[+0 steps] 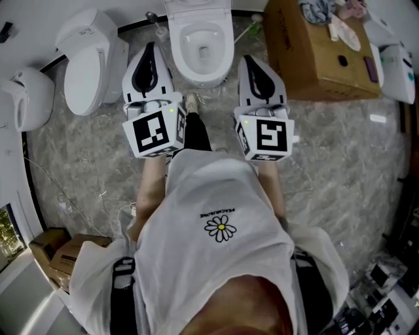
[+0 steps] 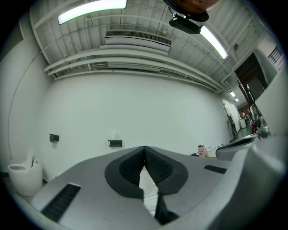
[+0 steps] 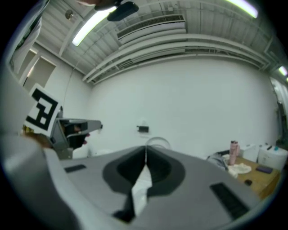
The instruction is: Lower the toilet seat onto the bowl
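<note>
The white toilet [image 1: 200,47] stands at the top middle of the head view, its bowl uncovered. The seat and lid [image 1: 196,8] stand raised at its back; in the right gripper view their rounded top edge [image 3: 157,141] shows just past the jaw tips. My left gripper [image 1: 150,51] is held left of the bowl and my right gripper [image 1: 253,63] right of it, both short of the toilet and touching nothing. Each points level at the far wall. Both are shut and empty, the left gripper [image 2: 144,149] and the right gripper [image 3: 145,149] with jaws meeting at the tips.
A second white toilet [image 1: 93,60] and another white fixture [image 1: 27,98] stand at the left. A large cardboard box [image 1: 322,55] with cloths and small items on it sits right of the toilet. Smaller boxes [image 1: 60,254] lie bottom left. My foot [image 1: 192,102] is before the bowl.
</note>
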Demonstrator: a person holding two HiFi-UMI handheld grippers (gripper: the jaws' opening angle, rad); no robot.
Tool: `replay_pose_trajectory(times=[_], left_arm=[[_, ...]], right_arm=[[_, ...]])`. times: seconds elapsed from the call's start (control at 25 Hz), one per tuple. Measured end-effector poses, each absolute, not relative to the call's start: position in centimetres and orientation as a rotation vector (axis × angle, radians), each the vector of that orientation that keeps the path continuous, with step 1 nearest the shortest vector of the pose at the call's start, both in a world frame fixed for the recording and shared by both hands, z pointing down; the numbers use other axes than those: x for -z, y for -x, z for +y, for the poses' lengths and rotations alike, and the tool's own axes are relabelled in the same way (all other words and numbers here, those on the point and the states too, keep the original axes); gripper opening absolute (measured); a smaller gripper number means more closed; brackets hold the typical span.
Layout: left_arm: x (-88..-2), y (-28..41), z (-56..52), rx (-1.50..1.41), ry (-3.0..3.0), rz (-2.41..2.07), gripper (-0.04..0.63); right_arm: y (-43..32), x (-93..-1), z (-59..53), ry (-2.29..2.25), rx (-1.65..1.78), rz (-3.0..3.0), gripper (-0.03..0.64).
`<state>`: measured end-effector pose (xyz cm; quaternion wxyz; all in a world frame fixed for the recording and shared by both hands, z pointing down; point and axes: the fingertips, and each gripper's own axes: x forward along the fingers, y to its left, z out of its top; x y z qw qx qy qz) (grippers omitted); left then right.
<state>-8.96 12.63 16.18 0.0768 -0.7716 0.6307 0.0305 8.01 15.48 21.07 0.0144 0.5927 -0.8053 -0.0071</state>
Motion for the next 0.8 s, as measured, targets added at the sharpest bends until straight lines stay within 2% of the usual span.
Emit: replay_pose_trajectory(times=[0.48, 0.8], left_arm=[[-18.1, 13.3, -2.9, -0.089, 2.379, 1.9, 0.02], [-16.0, 16.3, -13.4, -0.111, 2.426, 1.851, 0.02]], right_arm=[[-4.0, -21.8, 0.7, -1.812, 0.047, -2.374, 0.031], [-0.2, -19.3, -9.7, -1.845, 0.073, -2.342, 0.031]])
